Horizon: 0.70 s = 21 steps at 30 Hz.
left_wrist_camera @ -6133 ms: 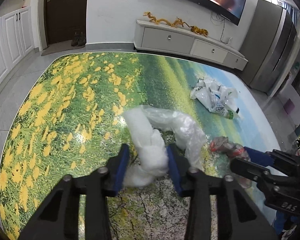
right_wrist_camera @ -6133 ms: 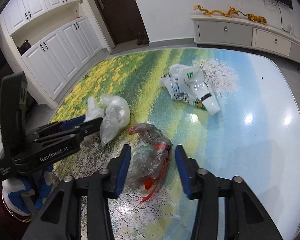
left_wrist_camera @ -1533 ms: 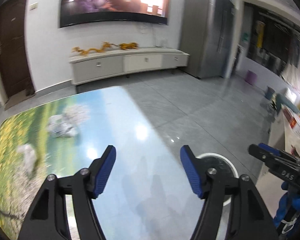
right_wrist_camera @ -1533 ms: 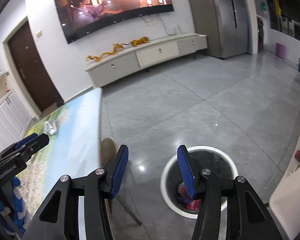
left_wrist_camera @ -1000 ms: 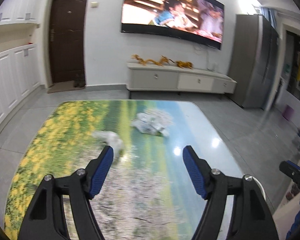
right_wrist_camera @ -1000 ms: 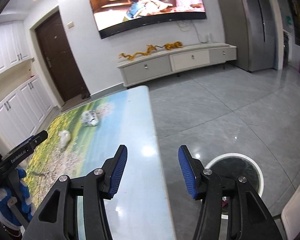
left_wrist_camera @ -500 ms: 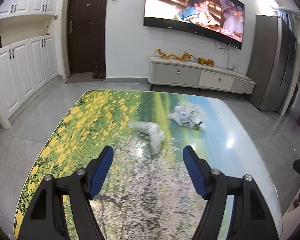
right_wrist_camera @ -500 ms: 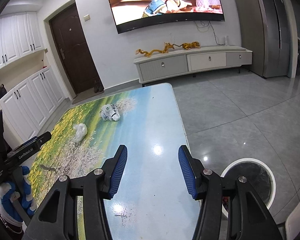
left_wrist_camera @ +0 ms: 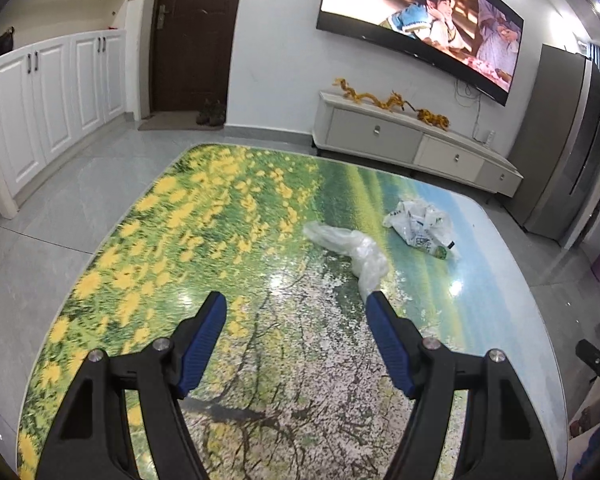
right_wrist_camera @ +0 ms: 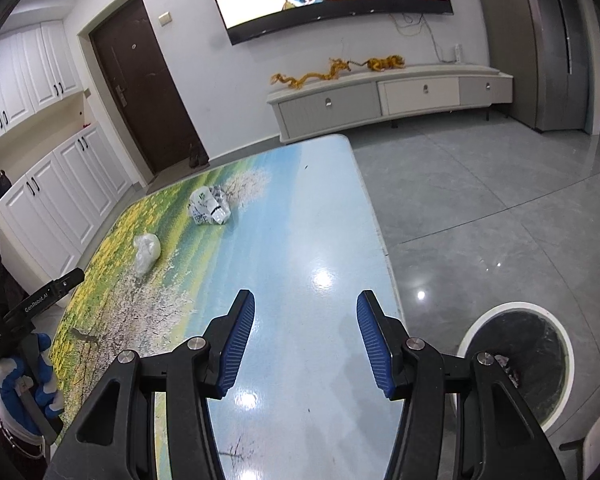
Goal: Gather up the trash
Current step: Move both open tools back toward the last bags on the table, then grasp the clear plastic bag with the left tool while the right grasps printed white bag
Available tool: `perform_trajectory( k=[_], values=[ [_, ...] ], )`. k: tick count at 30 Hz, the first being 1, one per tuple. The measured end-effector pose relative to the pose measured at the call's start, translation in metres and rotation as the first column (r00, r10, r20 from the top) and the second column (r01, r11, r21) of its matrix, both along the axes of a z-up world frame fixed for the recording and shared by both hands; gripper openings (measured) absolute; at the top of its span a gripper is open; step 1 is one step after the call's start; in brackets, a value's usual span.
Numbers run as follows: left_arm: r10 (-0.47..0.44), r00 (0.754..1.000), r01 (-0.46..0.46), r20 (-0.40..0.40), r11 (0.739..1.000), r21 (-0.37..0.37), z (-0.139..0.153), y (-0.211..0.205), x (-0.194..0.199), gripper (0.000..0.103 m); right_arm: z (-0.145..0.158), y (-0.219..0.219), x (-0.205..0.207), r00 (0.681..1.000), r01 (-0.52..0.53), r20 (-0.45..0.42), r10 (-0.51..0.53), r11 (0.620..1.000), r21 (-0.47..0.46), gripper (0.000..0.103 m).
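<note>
A crumpled clear plastic bag (left_wrist_camera: 352,250) lies on the landscape-printed table (left_wrist_camera: 204,240), just beyond my left gripper (left_wrist_camera: 296,300), which is open and empty. Farther right sits a white printed plastic bag (left_wrist_camera: 420,226). In the right wrist view the clear bag (right_wrist_camera: 146,254) and the printed bag (right_wrist_camera: 208,208) lie far ahead on the left. My right gripper (right_wrist_camera: 305,300) hangs open and empty over the table's blue near end (right_wrist_camera: 320,240). A round white-rimmed trash bin (right_wrist_camera: 520,364) stands on the floor to its right, with some trash inside.
A white TV cabinet (left_wrist_camera: 412,144) and wall TV (left_wrist_camera: 420,20) are behind the table. White cupboards (left_wrist_camera: 52,92) and a dark door (left_wrist_camera: 192,36) stand at left, a grey fridge (left_wrist_camera: 572,148) at right. The left gripper's body and a blue glove (right_wrist_camera: 24,360) show at the right view's left edge.
Both grippers swung from the bin side back toward the table and sank. The left one has closed in on the clear bag. Both stayed open and empty.
</note>
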<state>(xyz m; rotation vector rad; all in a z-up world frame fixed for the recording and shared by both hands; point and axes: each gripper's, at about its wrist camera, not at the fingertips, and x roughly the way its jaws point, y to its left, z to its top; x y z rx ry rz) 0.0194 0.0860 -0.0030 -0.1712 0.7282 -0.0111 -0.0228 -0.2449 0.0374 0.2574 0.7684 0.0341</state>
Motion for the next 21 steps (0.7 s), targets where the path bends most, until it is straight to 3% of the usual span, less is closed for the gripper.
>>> perform_trajectory(
  k=[10,17,21],
  values=[
    [-0.108,0.991,0.107,-0.076,0.994,-0.009,-0.014,-0.038,0.060,0.071,-0.018,0.007,0.056,0.996,-0.072,-0.056,0.072,0.997,0.008,0.053],
    [-0.117,0.985,0.121,-0.127,0.992,0.023,-0.028,-0.057,0.101,0.071,-0.018,0.033,0.112,0.984,-0.167,-0.063,0.166,0.986,-0.013,0.053],
    [-0.118,0.983,0.122,-0.140,0.992,0.023,-0.034,-0.058,0.114,0.071,-0.018,0.057,0.148,0.970,-0.237,-0.052,0.236,0.971,-0.020,0.059]
  ],
)
